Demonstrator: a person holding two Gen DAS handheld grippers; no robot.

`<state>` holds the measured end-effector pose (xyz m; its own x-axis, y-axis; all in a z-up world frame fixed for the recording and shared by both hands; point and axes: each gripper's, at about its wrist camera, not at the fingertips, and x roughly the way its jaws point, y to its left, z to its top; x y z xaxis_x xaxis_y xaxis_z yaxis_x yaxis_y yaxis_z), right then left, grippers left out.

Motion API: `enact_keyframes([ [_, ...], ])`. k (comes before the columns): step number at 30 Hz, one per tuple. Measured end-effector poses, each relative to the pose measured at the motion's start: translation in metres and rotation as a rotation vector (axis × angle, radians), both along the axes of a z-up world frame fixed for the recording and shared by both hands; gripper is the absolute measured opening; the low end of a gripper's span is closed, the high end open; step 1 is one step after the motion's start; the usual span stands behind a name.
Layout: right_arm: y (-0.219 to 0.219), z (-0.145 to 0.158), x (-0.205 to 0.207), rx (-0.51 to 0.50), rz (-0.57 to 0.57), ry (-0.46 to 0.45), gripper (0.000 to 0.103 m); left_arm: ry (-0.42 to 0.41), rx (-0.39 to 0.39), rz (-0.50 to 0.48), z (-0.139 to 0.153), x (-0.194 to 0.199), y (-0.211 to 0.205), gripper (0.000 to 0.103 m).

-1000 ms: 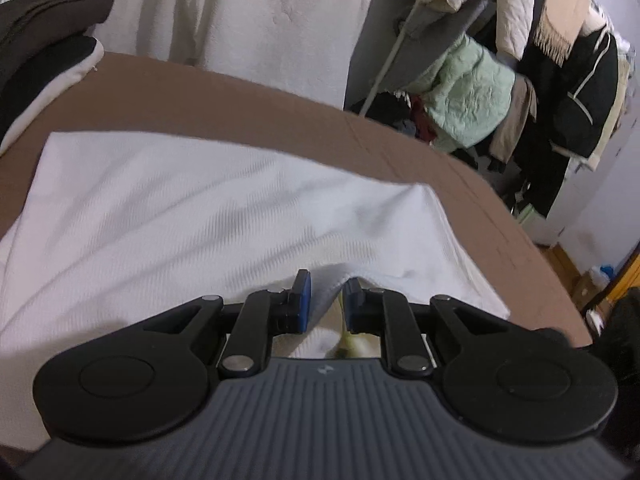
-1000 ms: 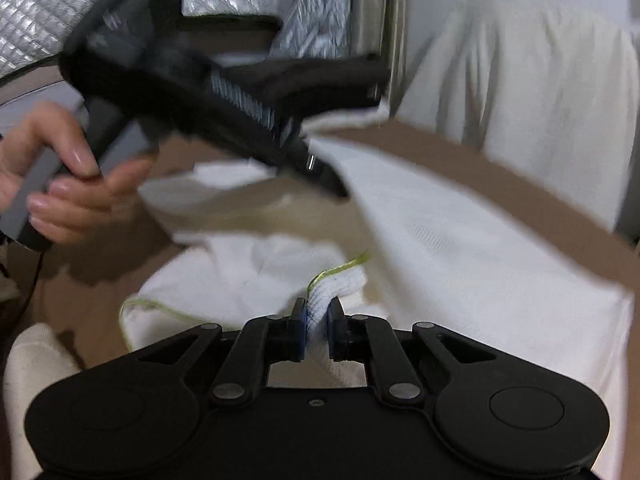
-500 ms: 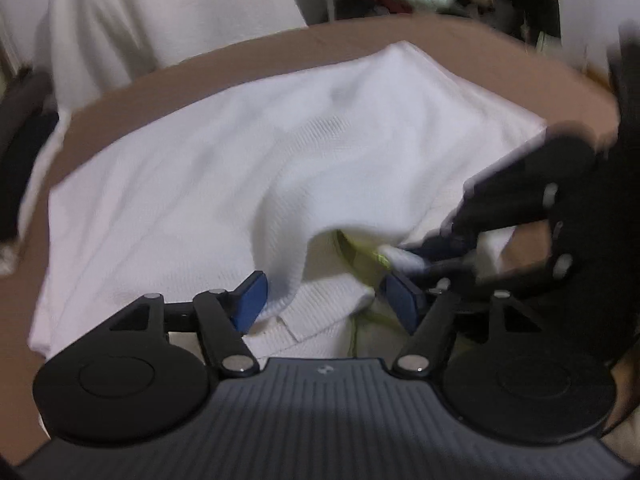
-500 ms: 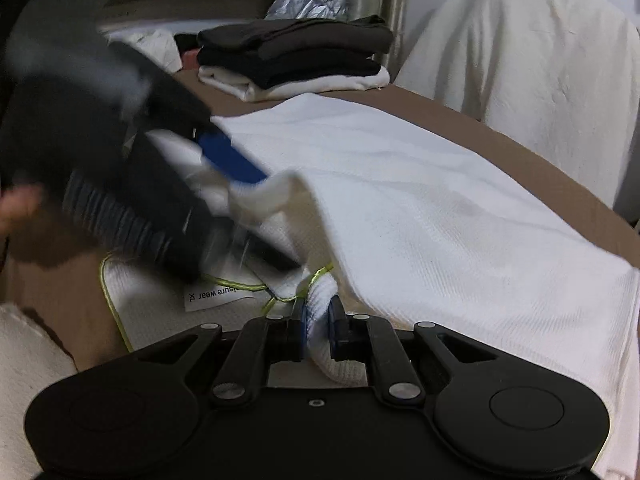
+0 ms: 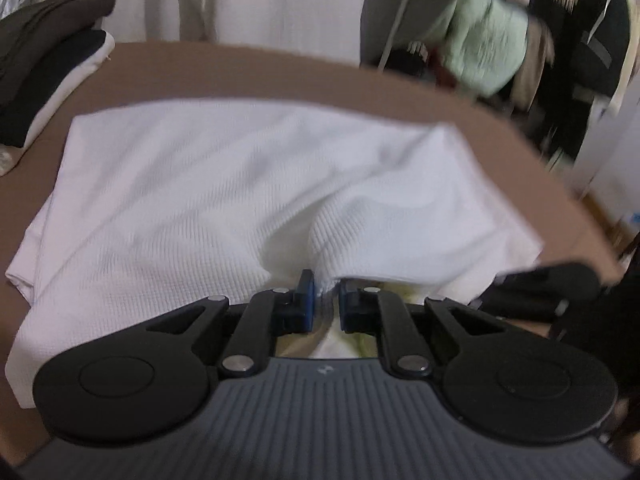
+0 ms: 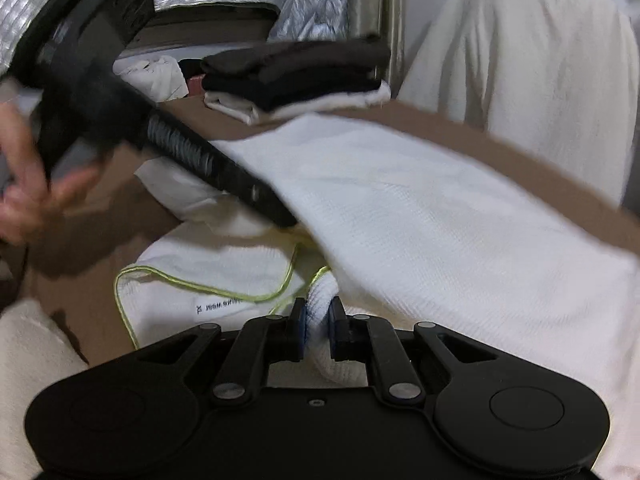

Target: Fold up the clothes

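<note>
On brown table (image 5: 248,76): white shirt (image 5: 224,184) spread flat, waffle knit, long axis running away from both tongs toward the far edge. Left tongs (image 5: 323,300) nearly closed, pinching a ridge of the near hem. Right tongs (image 6: 317,322) likewise clamped on a bunched edge, next to the neon-trimmed inner layer (image 6: 208,280) with its label showing. Both grips sit on the near edge, side by side, left tongs' handle (image 6: 120,120) crossing the right view, a hand (image 6: 28,184) on it. Any fold from these grips would carry cloth away, along that axis; judgement only. Folded stack (image 6: 296,76) at far corner. Hung coats (image 5: 496,48) behind, draped cream cloth (image 6: 520,48) beyond the table.
</note>
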<state>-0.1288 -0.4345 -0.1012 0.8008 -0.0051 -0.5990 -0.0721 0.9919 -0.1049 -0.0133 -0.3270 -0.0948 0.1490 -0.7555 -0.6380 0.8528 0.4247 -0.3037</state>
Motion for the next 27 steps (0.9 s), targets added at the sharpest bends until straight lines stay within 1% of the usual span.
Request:
enact_keyframes([
  [2, 0.012, 0.004, 0.003, -0.053, 0.041, -0.005, 0.013, 0.042, -0.047, -0.017, 0.005, 0.001, 0.005, 0.011],
  [3, 0.016, 0.005, 0.007, -0.052, 0.048, 0.004, 0.013, 0.041, -0.034, -0.033, 0.004, -0.001, 0.001, 0.011],
  [4, 0.015, 0.002, 0.015, -0.022, 0.039, 0.023, 0.013, 0.040, -0.022, -0.049, 0.002, -0.002, -0.002, 0.012],
  [5, 0.014, -0.003, 0.023, 0.014, 0.025, 0.045, 0.015, 0.039, -0.001, -0.064, -0.001, -0.003, -0.006, 0.014],
  [6, 0.012, -0.008, 0.030, 0.041, 0.012, 0.070, 0.020, 0.036, 0.054, -0.072, -0.009, -0.005, -0.013, 0.014],
  [7, 0.012, -0.014, 0.034, 0.050, 0.007, 0.091, 0.024, 0.033, 0.115, -0.081, -0.018, -0.007, -0.020, 0.019],
  [8, 0.013, -0.015, 0.032, 0.046, 0.016, 0.089, 0.024, 0.024, 0.190, -0.090, -0.027, -0.010, -0.025, 0.028],
  [9, 0.014, -0.014, 0.026, 0.040, 0.033, 0.075, 0.028, 0.003, 0.229, -0.097, -0.029, -0.014, -0.025, 0.031],
  [10, 0.012, -0.011, 0.016, 0.051, 0.067, 0.073, 0.037, -0.018, 0.267, -0.104, -0.030, -0.017, -0.024, 0.031],
  [11, 0.007, -0.006, 0.003, 0.080, 0.104, 0.071, 0.044, -0.036, 0.296, -0.112, -0.030, -0.020, -0.022, 0.036],
  [12, -0.002, -0.001, -0.014, 0.109, 0.109, 0.058, 0.045, -0.041, 0.281, -0.121, -0.021, -0.022, -0.015, 0.043],
  [13, -0.012, 0.005, -0.032, 0.136, 0.094, 0.042, 0.046, -0.046, 0.251, -0.114, -0.011, -0.022, -0.007, 0.059],
  [14, -0.022, 0.010, -0.049, 0.163, 0.078, 0.025, 0.047, -0.055, 0.201, -0.084, 0.001, -0.021, 0.005, 0.072],
  [15, -0.034, 0.014, -0.065, 0.190, 0.031, 0.010, 0.047, -0.059, 0.160, -0.043, 0.010, -0.016, 0.017, 0.078],
  [16, -0.049, 0.017, -0.080, 0.218, -0.040, -0.003, 0.048, -0.054, 0.139, 0.019, 0.016, -0.008, 0.029, 0.086],
  [17, -0.064, 0.020, -0.095, 0.245, -0.111, -0.016, 0.049, -0.047, 0.123, 0.085, 0.020, 0.001, 0.041, 0.088],
  [18, -0.078, 0.020, -0.106, 0.281, -0.174, -0.024, 0.049, -0.031, 0.135, 0.167, 0.018, 0.012, 0.052, 0.088],
  [20, -0.100, 0.016, -0.119, 0.364, -0.282, -0.029, 0.051, 0.024, 0.192, 0.339, 0.004, 0.038, 0.071, 0.088],
  [23, -0.118, 0.004, -0.122, 0.469, -0.424, -0.028, 0.054, 0.123, 0.279, 0.534, -0.022, 0.069, 0.092, 0.088],
  [24, -0.124, -0.001, -0.123, 0.504, -0.472, -0.028, 0.055, 0.155, 0.293, 0.579, -0.030, 0.077, 0.097, 0.088],
  [25, -0.130, -0.005, -0.124, 0.539, -0.519, -0.028, 0.059, 0.201, 0.290, 0.610, -0.038, 0.083, 0.103, 0.088],
  [26, -0.135, -0.009, -0.125, 0.573, -0.567, -0.027, 0.063, 0.250, 0.269, 0.623, -0.044, 0.087, 0.109, 0.090],
  [27, -0.141, -0.013, -0.126, 0.608, -0.615, -0.027, 0.064, 0.297, 0.236, 0.634, -0.049, 0.090, 0.112, 0.093],
])
